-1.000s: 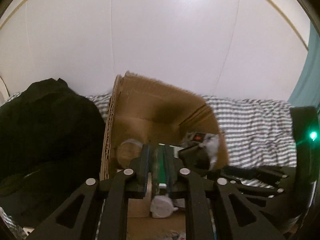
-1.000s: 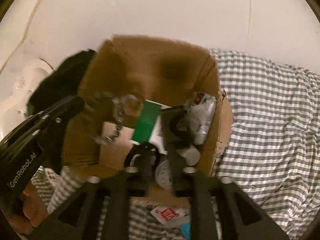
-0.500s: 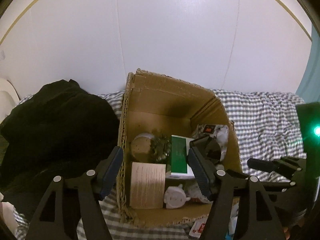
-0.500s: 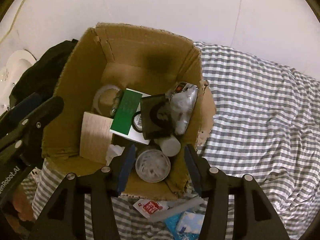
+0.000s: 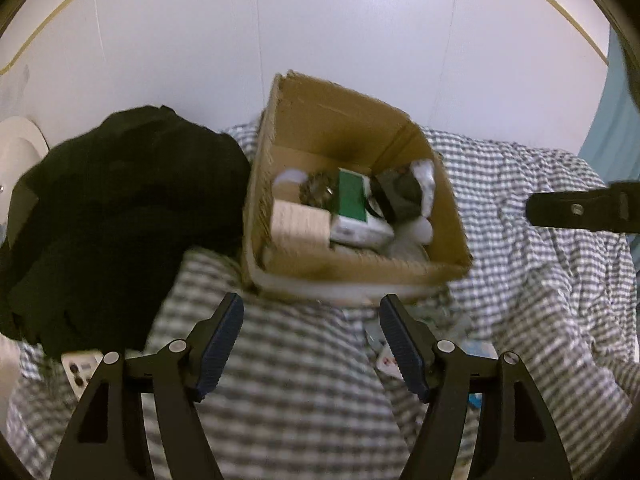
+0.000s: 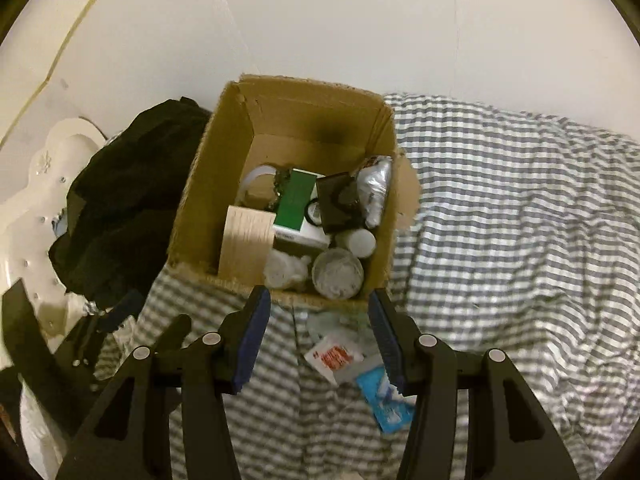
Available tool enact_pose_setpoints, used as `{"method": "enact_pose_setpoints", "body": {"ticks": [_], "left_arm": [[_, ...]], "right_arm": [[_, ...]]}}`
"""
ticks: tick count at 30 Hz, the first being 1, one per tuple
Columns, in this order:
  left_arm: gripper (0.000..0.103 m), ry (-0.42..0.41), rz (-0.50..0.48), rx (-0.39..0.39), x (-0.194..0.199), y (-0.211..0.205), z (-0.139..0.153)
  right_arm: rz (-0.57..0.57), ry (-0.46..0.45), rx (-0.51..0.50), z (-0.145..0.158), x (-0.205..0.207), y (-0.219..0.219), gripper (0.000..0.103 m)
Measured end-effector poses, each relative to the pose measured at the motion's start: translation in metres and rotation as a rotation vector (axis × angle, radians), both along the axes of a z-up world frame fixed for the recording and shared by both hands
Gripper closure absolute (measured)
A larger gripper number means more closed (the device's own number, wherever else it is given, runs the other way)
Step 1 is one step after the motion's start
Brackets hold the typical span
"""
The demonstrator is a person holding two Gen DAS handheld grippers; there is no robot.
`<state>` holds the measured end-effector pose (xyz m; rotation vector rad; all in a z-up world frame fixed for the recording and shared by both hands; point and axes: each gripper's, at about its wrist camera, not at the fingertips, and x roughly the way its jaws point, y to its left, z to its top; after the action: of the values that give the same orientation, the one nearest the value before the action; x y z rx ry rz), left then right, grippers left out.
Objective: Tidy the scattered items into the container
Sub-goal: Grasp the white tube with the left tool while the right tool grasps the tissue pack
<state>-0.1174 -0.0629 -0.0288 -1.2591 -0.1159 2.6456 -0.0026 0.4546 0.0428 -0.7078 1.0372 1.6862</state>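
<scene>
Underneath, rumpled checked bedsheet [image 6: 500,208], white wall [image 6: 360,20]

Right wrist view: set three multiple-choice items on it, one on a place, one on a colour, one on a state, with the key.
1. Where does the red-and-white sachet lie?
A. inside the box
B. on the checked bedcover in front of the brown cardboard box
C. on the black garment

2. What colour is the top of the flat carton in the box?
A. green
B. red
C. yellow

3. How is the right tool?
A. shut on the sachet
B. shut on a jar
C. open, holding nothing

Key: 1 B, the sachet lies on checks below the box's near wall. 2 A, its top face is green. 3 C, its pads stand apart.
</scene>
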Motion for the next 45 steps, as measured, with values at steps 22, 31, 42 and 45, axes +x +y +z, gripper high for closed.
{"method": "enact_pose_setpoints", "body": {"ticks": [22,31,42,45], "left_arm": [[0.029,-0.155,-0.307,-0.052,0.001,0.131,-0.12],[0.041,-0.197,-0.397,-0.093,-0.012,0.17,-0.155],[0.089,-0.211,-0.378,0.018,0.006,0.139,-0.114],[0.089,-0.218,-0.334,0.049,0.015,0.119,-0.091]], "right_arm": [[0.003,-0.065,-0.21,-0.149,0.078,-0.045,0.051],[-0.024,-0.032,-0.319,-0.194,0.096,-0.025,0.051],[0.013,0.0,-0.324,-0.203,0.076,-0.03,0.034],[0.012,0.026,-0.318,-0.201,0.071,-0.032,0.031]]}}
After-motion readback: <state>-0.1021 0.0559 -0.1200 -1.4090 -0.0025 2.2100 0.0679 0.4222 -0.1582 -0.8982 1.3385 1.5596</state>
